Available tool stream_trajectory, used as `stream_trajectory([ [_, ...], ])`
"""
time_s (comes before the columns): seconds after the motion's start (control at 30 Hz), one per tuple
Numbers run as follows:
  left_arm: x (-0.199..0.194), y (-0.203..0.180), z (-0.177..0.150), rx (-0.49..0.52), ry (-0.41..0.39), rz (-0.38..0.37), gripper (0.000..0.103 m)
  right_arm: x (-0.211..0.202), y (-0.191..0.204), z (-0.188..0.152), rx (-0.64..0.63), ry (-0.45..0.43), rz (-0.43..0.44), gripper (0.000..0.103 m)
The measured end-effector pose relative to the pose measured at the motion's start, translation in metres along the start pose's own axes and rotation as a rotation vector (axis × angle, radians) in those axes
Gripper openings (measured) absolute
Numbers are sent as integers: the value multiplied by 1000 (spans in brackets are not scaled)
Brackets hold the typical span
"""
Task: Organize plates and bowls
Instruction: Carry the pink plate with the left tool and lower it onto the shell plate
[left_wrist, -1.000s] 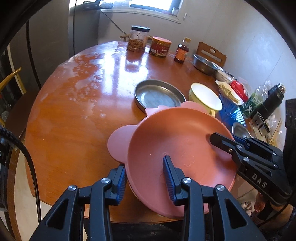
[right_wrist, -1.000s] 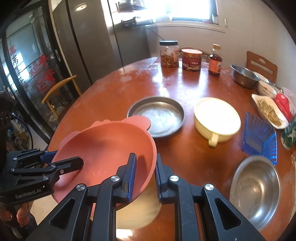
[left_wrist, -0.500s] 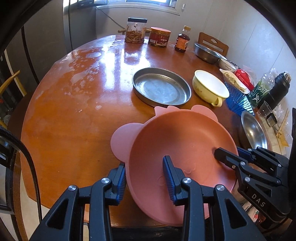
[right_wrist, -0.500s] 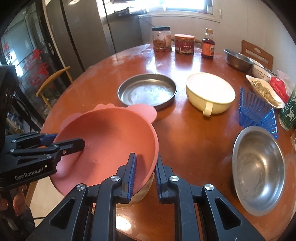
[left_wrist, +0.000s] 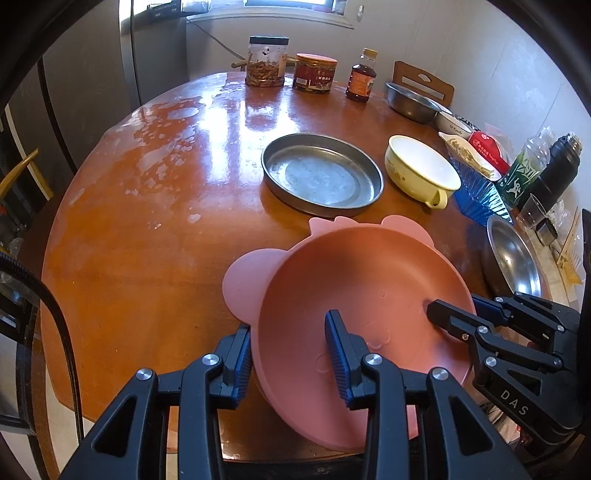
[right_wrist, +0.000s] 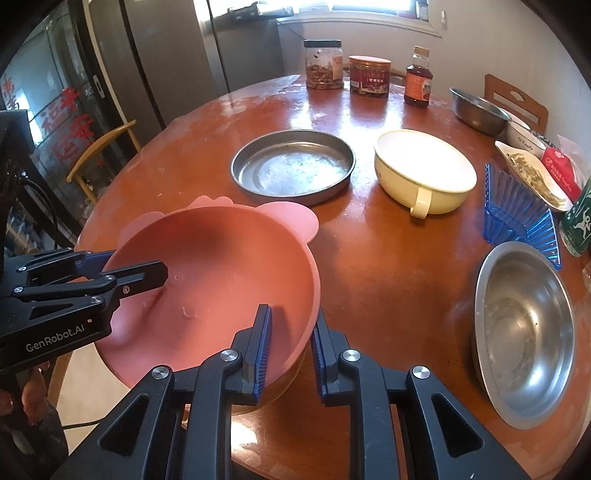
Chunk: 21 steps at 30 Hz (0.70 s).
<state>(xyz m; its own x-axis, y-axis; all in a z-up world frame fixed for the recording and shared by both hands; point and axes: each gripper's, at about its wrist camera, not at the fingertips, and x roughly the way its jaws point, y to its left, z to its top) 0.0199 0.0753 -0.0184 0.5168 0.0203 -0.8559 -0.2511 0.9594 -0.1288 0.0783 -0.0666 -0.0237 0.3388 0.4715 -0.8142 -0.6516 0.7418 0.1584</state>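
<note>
Holding one pink bowl (left_wrist: 362, 288) at the near counter (left_wrist: 147, 229) edge: left hand-held gripper (left_wrist: 288, 354) and right hand-held gripper (right_wrist: 290, 347), each clamped on opposite rims. Beyond: steel pan (right_wrist: 293, 166); cream bowl (right_wrist: 424, 170) to its right; steel bowl (right_wrist: 524, 328) near right; blue dish (right_wrist: 517, 210); jars (right_wrist: 323, 64) far.

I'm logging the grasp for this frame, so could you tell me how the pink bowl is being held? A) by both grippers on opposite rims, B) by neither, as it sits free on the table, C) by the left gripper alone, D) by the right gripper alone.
A: the left gripper and the right gripper each have fingers astride the rim of the pink bowl, on opposite sides.
</note>
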Motion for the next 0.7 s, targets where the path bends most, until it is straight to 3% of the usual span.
stream_trajectory([
  [0.37,0,-1,0,15,-4,10,38,2,-1,-1,0,22,-6,24],
  [0.57,1,-1,0,13,-4,10,38,0,-1,-1,12,18,13,37],
  [0.7,0,-2,0,13,-5,11,38,-1,-2,-1,14,11,15,37],
])
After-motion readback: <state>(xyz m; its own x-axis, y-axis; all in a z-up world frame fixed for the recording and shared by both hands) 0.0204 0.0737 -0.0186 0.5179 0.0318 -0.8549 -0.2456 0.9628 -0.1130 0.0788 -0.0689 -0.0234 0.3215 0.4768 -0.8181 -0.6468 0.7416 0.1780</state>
